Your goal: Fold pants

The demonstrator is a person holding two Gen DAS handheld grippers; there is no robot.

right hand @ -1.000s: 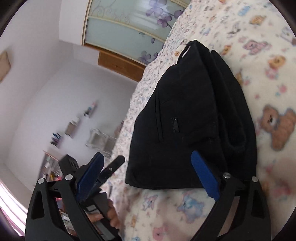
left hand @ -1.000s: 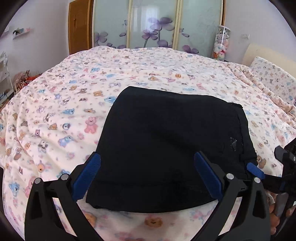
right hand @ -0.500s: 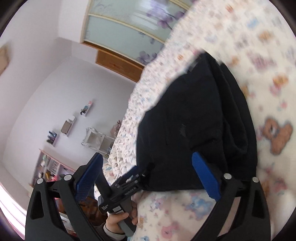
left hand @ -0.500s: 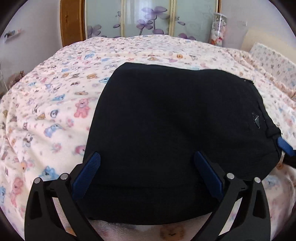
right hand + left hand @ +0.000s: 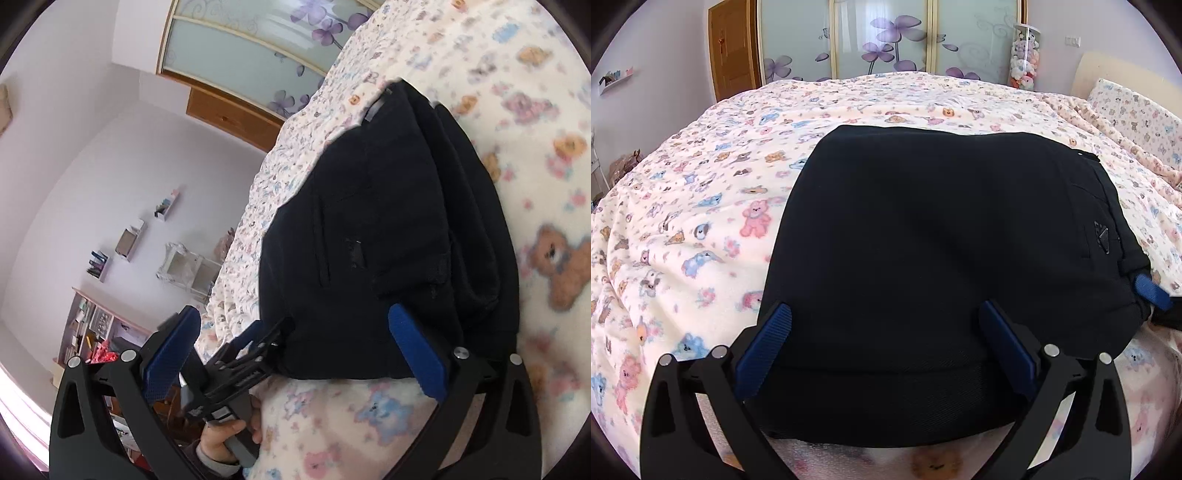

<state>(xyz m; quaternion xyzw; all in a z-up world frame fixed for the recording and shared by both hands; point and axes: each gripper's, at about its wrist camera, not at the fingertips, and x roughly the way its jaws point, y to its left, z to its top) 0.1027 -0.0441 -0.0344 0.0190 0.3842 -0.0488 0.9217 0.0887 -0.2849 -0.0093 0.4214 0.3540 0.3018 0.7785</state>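
The black pants (image 5: 942,258) lie folded into a compact stack on the bear-print blanket (image 5: 701,221). My left gripper (image 5: 886,350) is open, its blue pads astride the stack's near edge. My right gripper (image 5: 295,358) is open at the stack's right side, its right pad against the folded layers (image 5: 388,240). One blue fingertip of the right gripper shows at the pants' right edge in the left wrist view (image 5: 1150,291). The left gripper and the hand on it show in the right wrist view (image 5: 236,373).
The blanket (image 5: 535,166) covers the whole bed. A pillow (image 5: 1134,107) lies at the far right. A mirrored floral wardrobe (image 5: 886,40) and a wooden door (image 5: 733,48) stand behind the bed. Wall shelves (image 5: 125,240) hang beside it.
Both grippers have moved in closer to the folded pants. The left now straddles the near edge and the right sits against the right side. Both stay open.
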